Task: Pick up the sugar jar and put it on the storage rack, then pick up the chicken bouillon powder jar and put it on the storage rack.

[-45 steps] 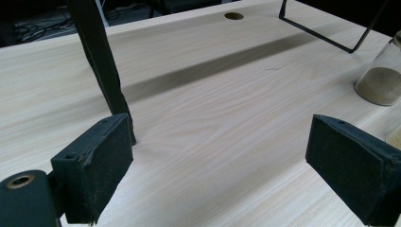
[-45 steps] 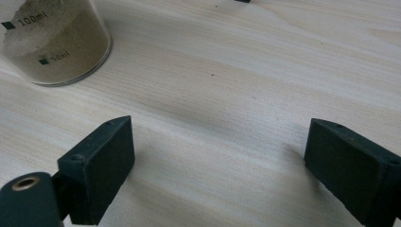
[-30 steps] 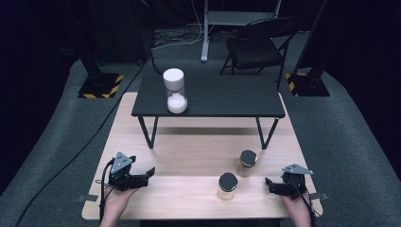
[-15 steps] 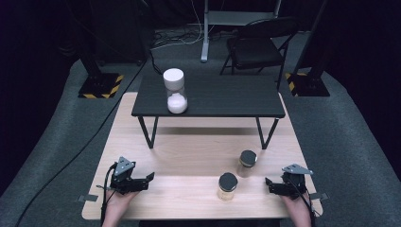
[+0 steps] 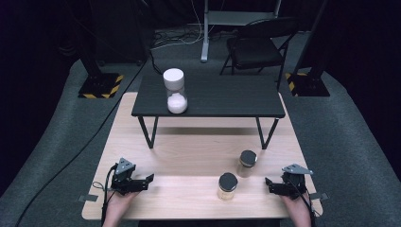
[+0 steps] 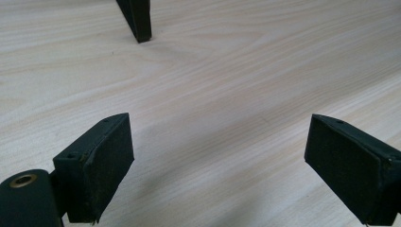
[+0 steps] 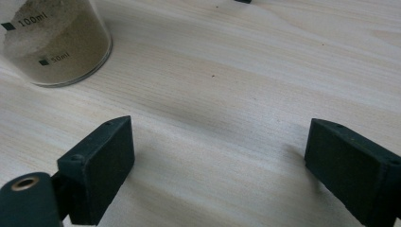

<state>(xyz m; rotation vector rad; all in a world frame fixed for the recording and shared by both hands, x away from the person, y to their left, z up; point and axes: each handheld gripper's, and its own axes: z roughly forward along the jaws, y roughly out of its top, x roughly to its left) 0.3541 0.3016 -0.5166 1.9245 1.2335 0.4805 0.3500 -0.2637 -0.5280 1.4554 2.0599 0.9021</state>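
A pale wooden table (image 5: 189, 156) fills the lower frame. Two black-lidded glass jars of tan powder (image 5: 227, 186) are stood lower right, nearest the right gripper (image 5: 272, 187); it and the left gripper (image 5: 146, 181) are rested low, jaws spread, empty, seemingly readied.

We see lab or recording studio, not home. Dark curtained surroundings, grey carpet (image 5: 61, 142). Stand bases with yellow-black hazard tape (image 5: 99, 86) flank us. Cables (image 5: 179, 40) trail across floor. Folding chair (image 5: 257, 47) behind. Light wooden table (image 5: 189, 156) carries small black table (image 5: 213, 97), staged like test bench.
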